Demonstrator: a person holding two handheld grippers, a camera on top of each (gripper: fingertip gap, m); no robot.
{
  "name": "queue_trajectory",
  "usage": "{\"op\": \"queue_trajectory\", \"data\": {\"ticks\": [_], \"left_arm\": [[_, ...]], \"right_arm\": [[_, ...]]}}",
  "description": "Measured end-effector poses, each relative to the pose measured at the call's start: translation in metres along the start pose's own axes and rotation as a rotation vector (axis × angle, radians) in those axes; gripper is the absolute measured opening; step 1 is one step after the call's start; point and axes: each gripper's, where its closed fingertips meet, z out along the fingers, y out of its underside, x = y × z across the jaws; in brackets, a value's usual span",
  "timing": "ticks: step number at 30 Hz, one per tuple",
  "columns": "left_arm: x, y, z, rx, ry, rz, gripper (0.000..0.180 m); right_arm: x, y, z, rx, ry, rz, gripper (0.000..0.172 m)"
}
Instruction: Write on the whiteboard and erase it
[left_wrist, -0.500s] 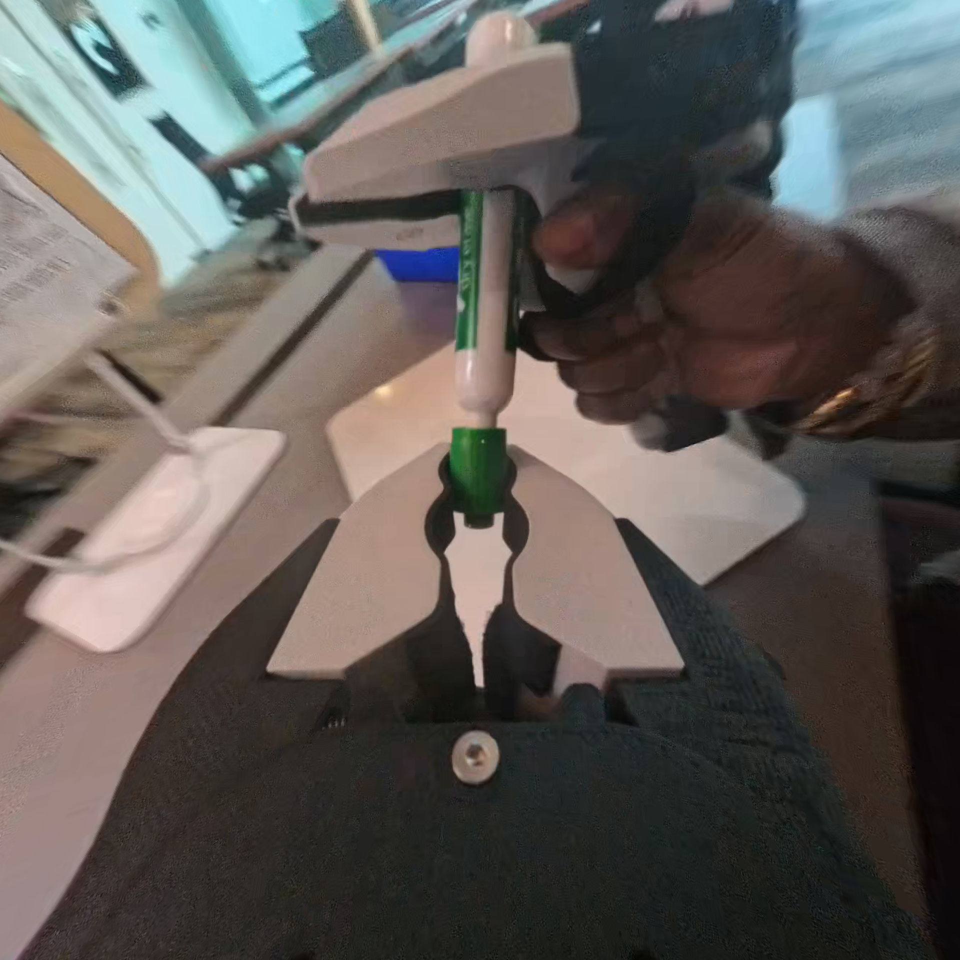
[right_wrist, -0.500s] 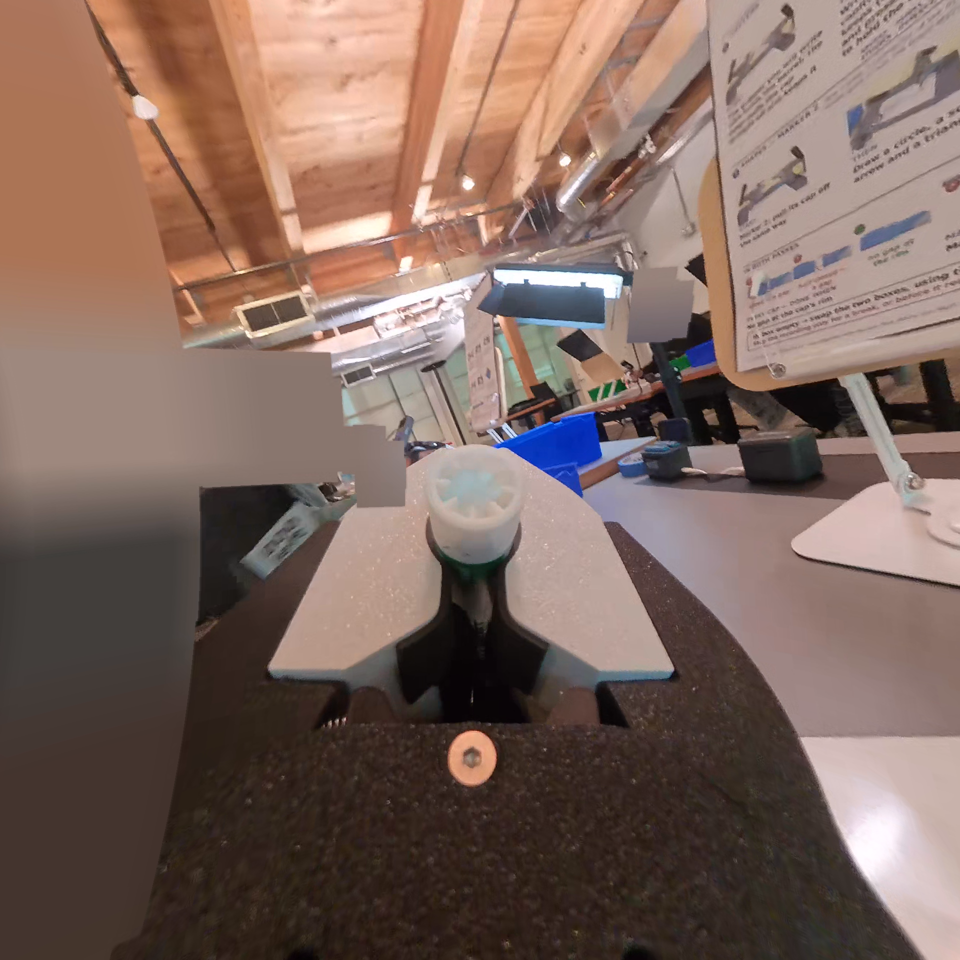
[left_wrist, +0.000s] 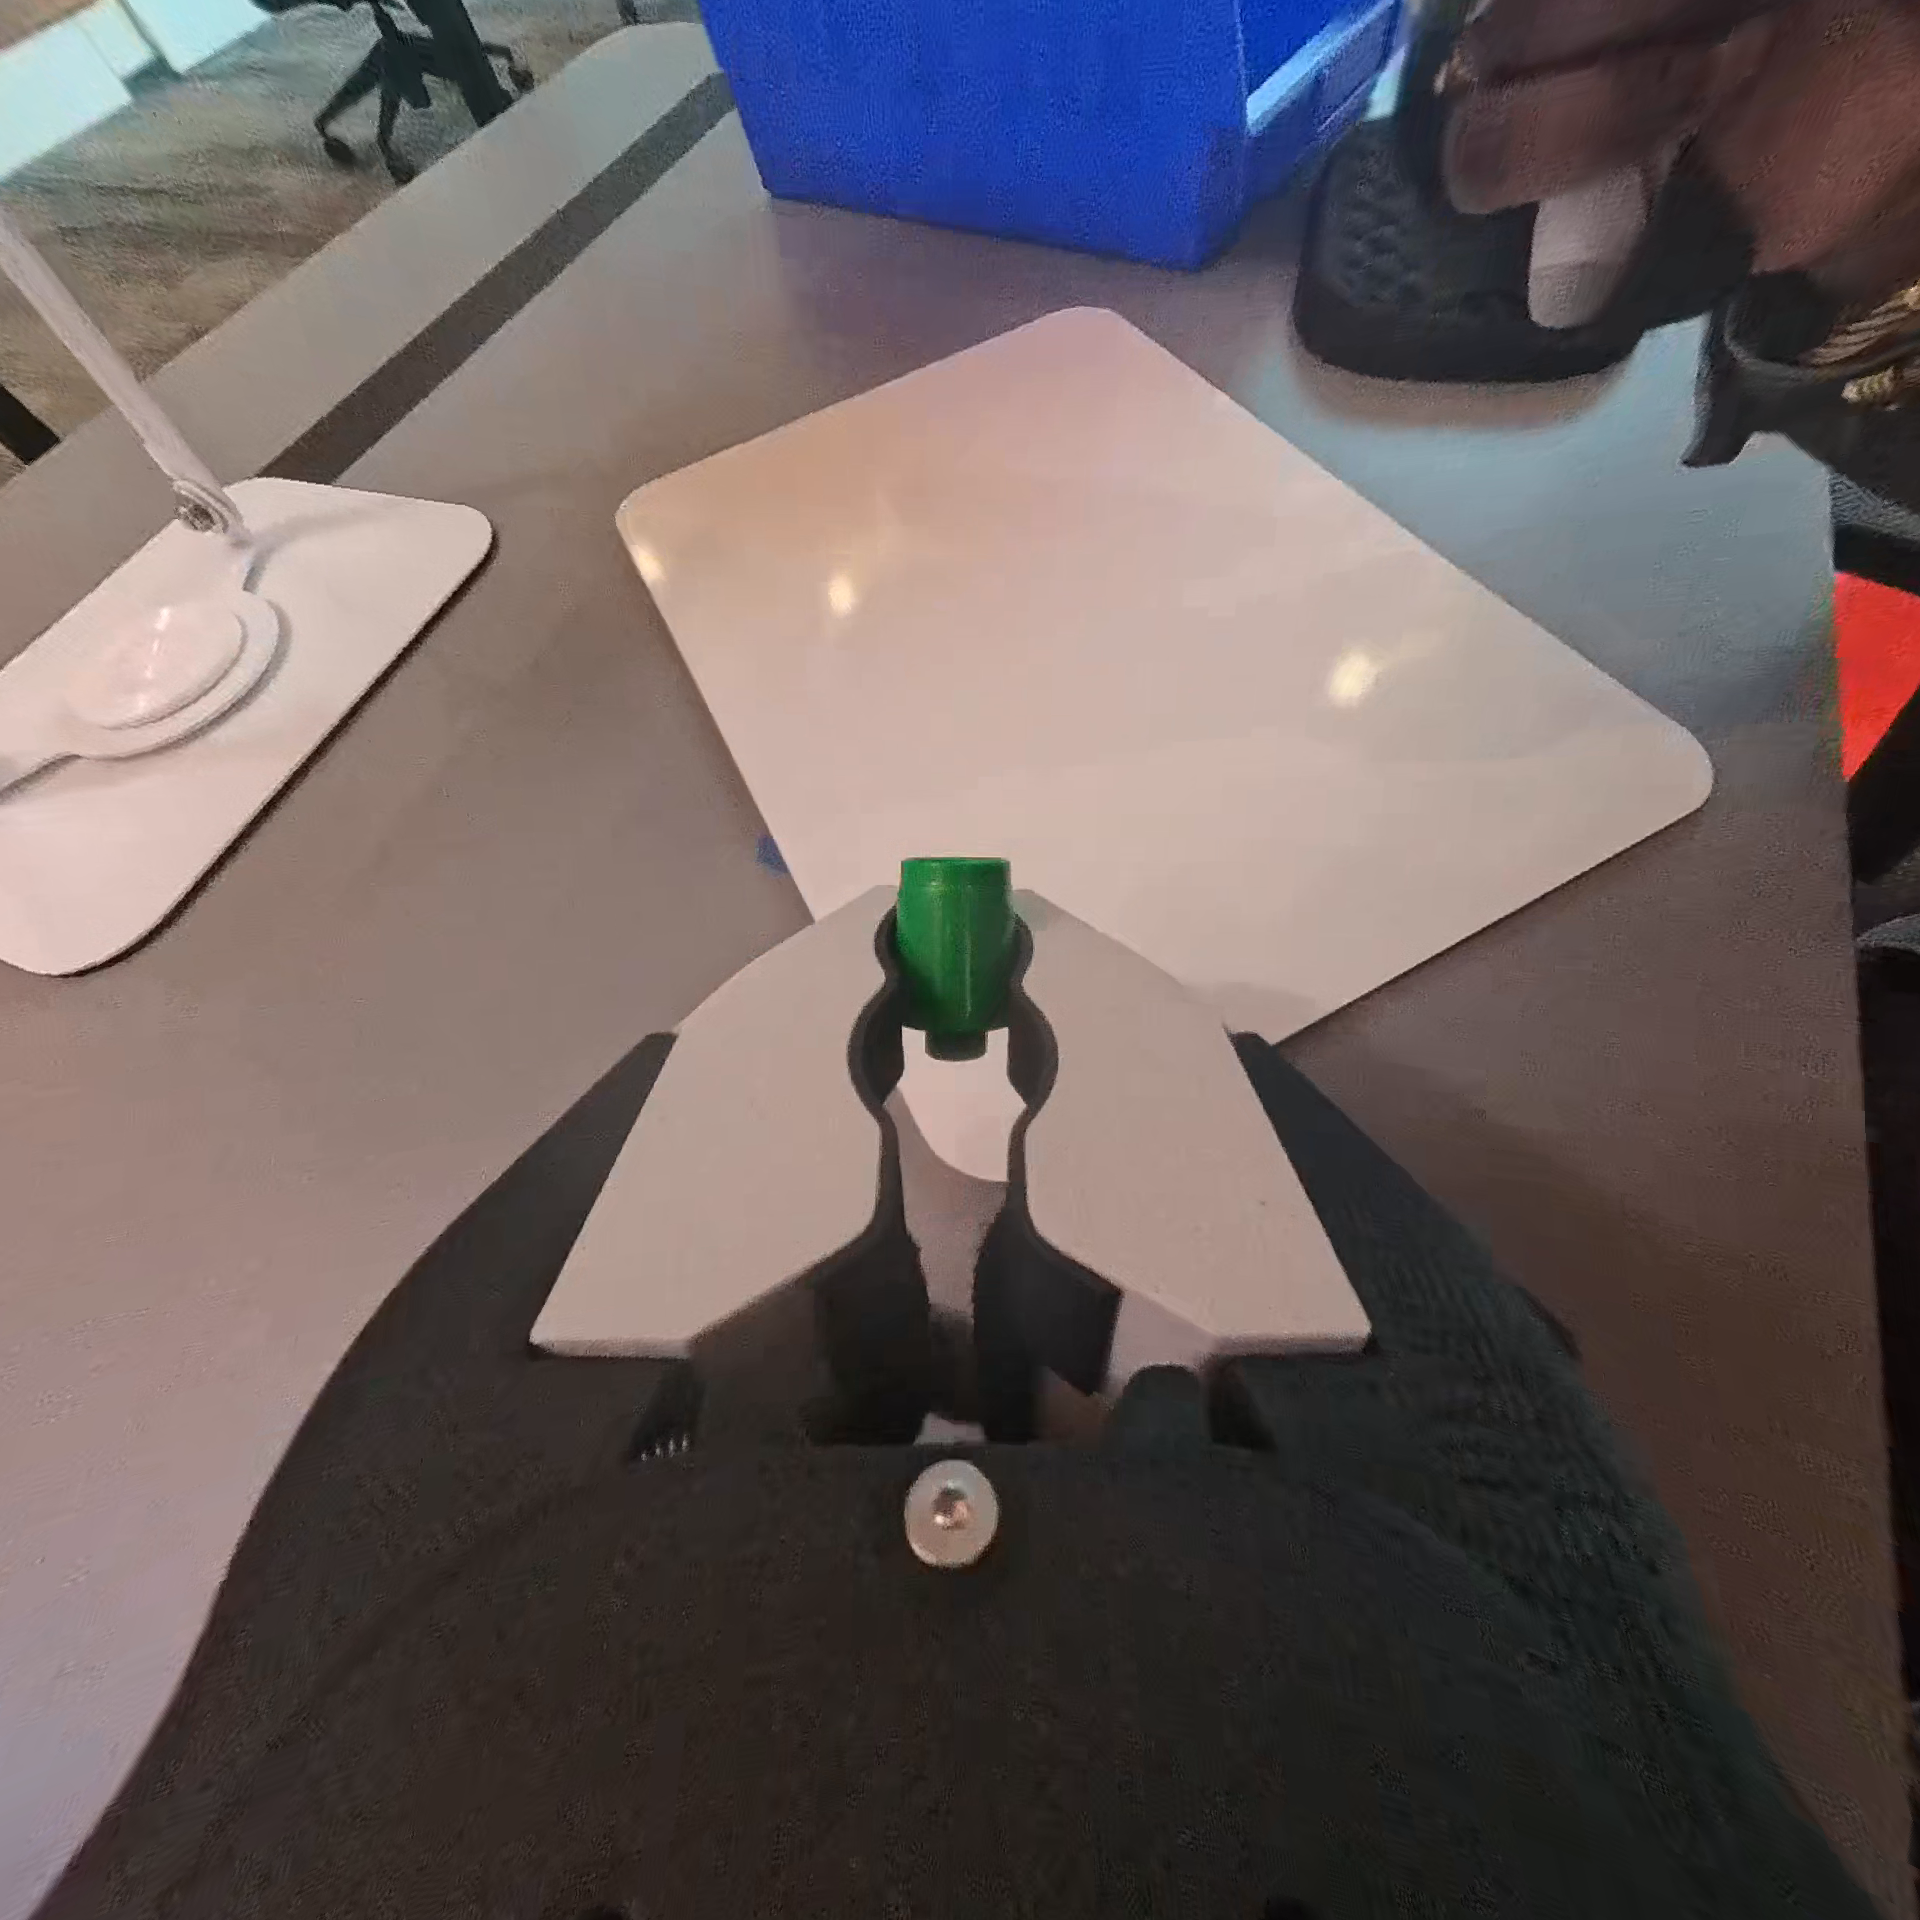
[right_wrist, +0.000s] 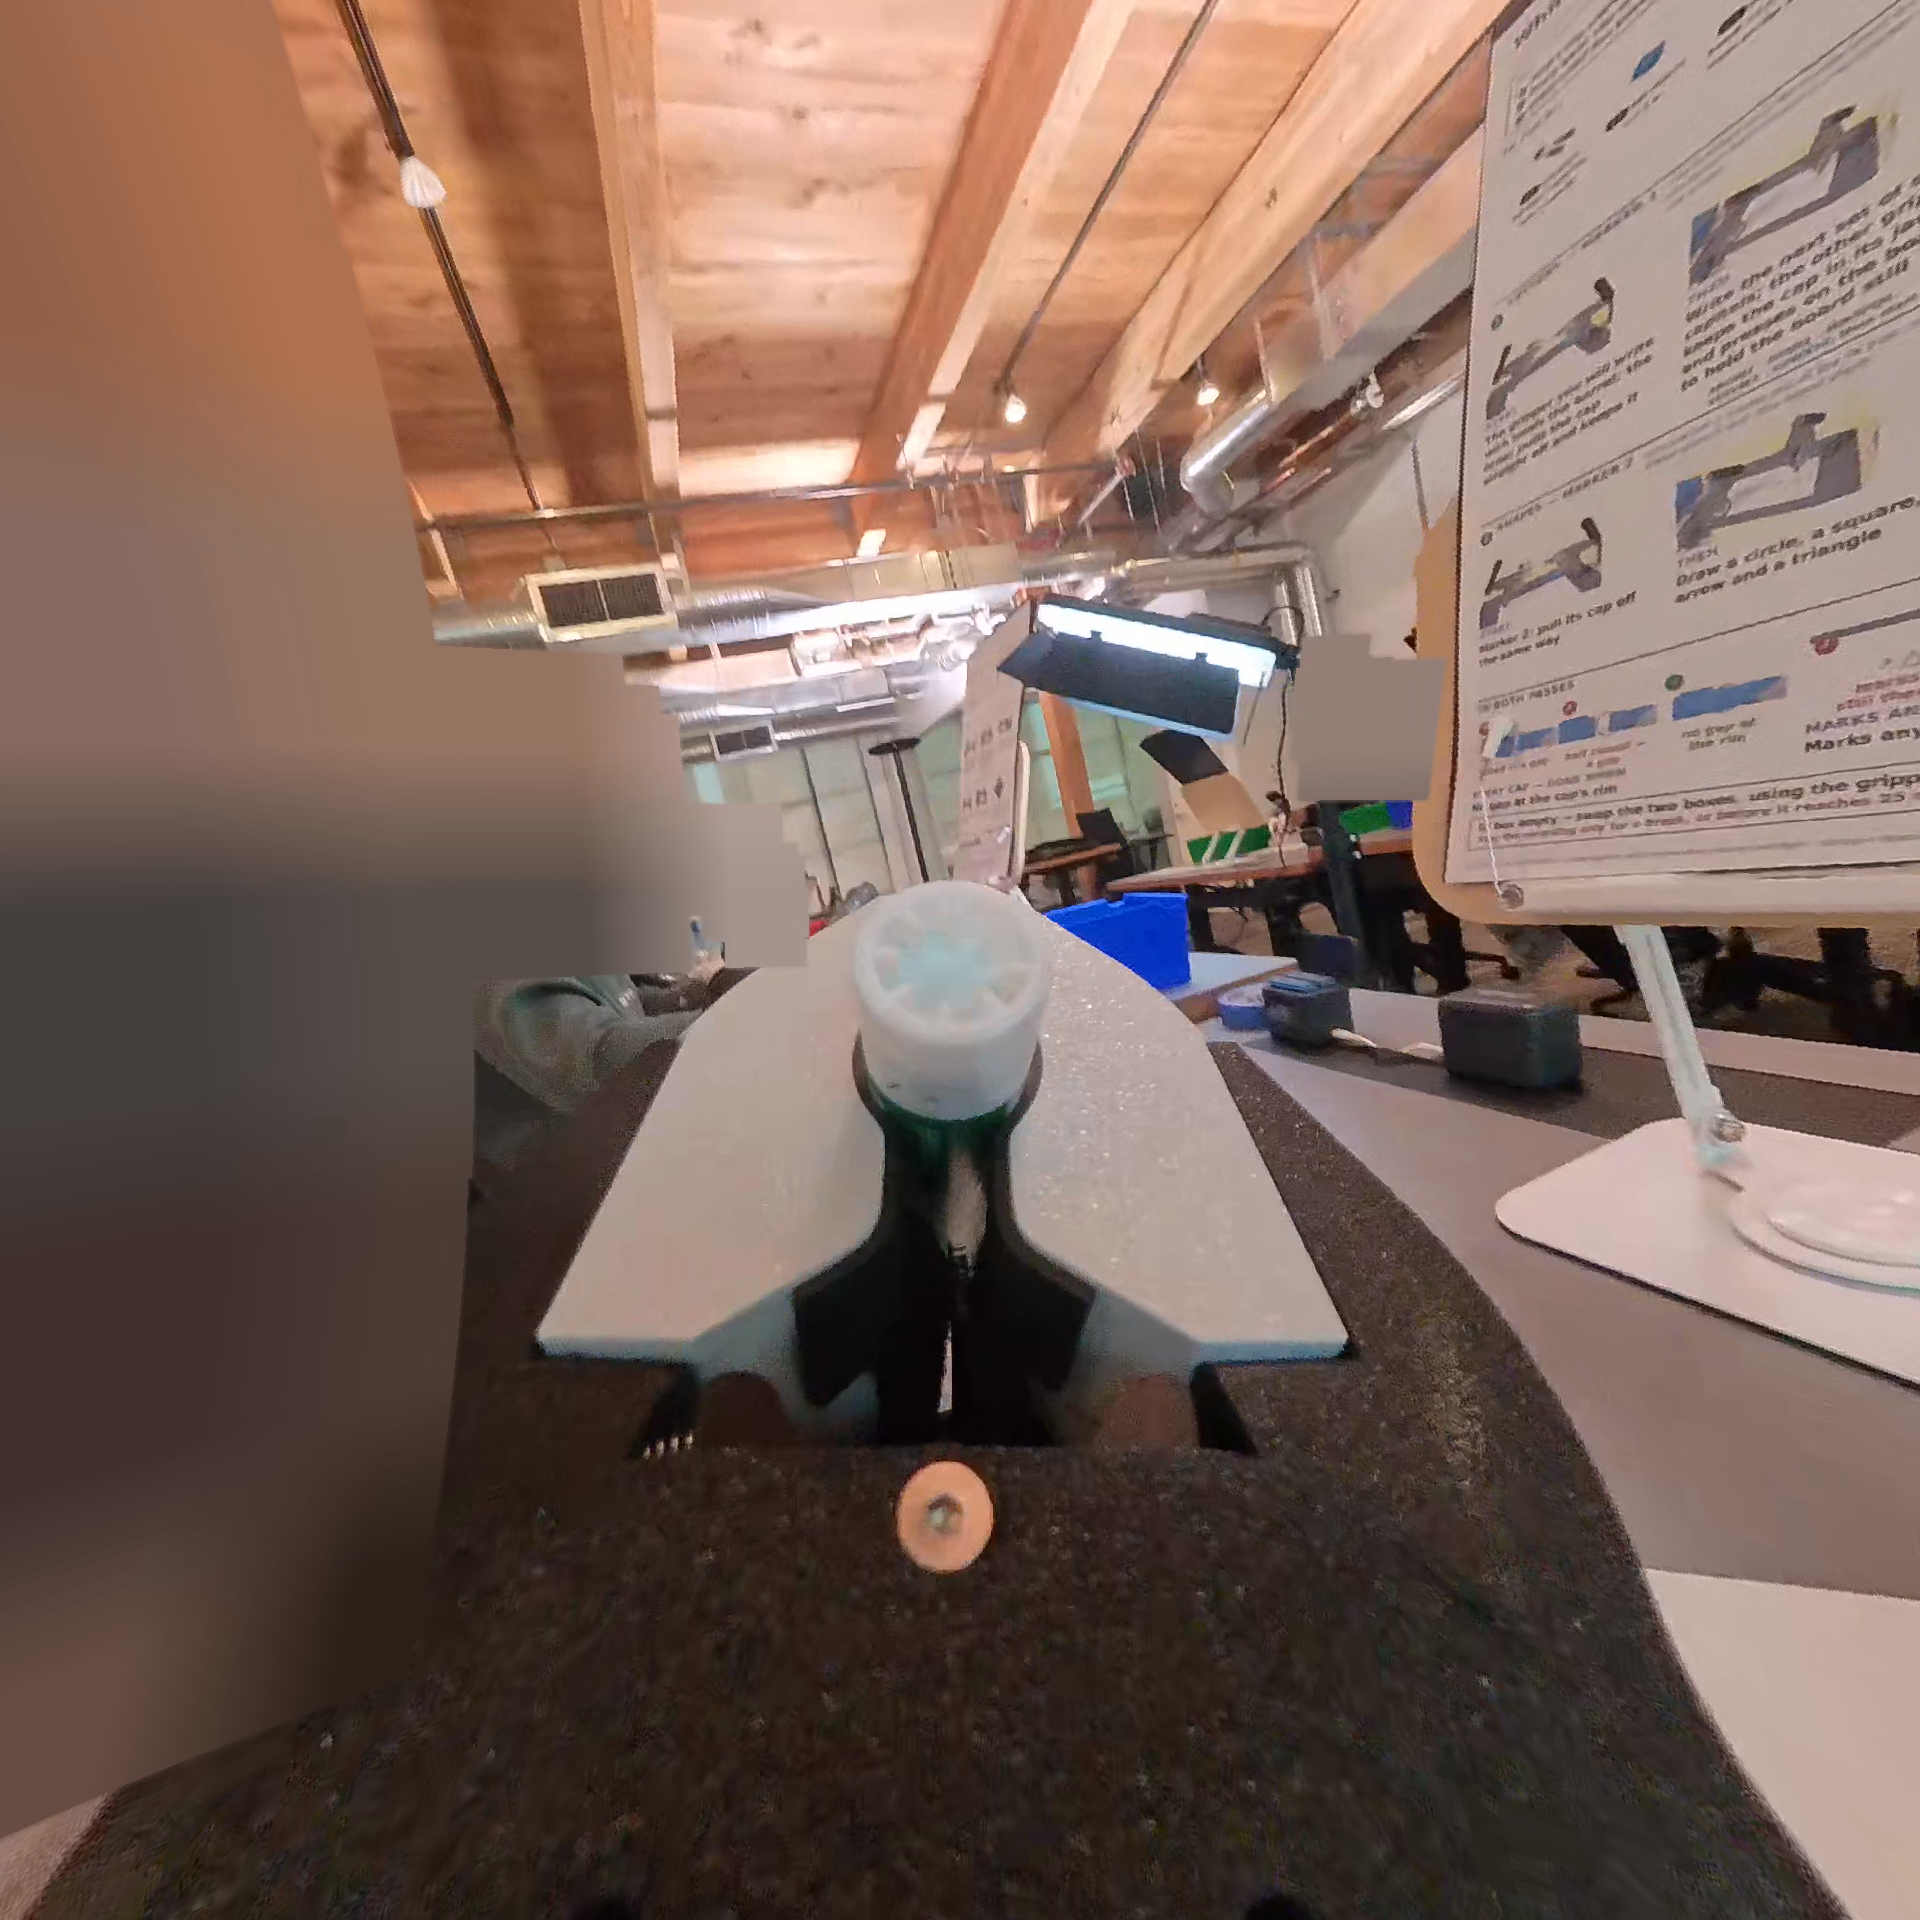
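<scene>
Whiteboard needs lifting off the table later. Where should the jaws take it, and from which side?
Take the whiteboard by its near edge, right of the left gripper, coming in low along the table. It lies flat and thin, so only an edge offers grip.

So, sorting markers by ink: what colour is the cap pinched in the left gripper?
Green. The cap shows best in the left wrist view, clamped at the left gripper's fingertips.
</scene>
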Motion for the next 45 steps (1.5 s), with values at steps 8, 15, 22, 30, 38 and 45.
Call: {"op": "queue_trajectory", "data": {"ticks": [8, 15, 22, 30, 38, 45], "left_arm": [[-0.007, 0.012, -0.001, 0.064, 0.015, -0.081, 0.015], [-0.001, 0.027, 0.011, -0.044, 0.028, -0.02, 0.015], [0.0, 0.014, 0.004, 0.061, 0.063, -0.012, 0.015], [0.001, 0.013, 0.004, 0.06, 0.073, -0.003, 0.015], [0.006, 0.021, 0.008, 0.001, 0.105, -0.013, 0.015], [0.007, 0.035, 0.016, -0.11, 0.115, -0.033, 0.015]], "right_arm": [[0.027, 0.068, 0.0, -0.322, 0.115, -0.07, 0.012], [0.038, 0.122, 0.005, -0.512, 0.162, -0.07, 0.012], [0.033, 0.122, 0.02, -0.438, 0.14, -0.005, 0.012], [0.032, 0.112, 0.023, -0.401, 0.137, -0.016, 0.012], [0.033, 0.122, 0.018, -0.465, 0.134, -0.052, 0.012], [0.037, 0.13, 0.014, -0.528, 0.148, -0.108, 0.012]]}}
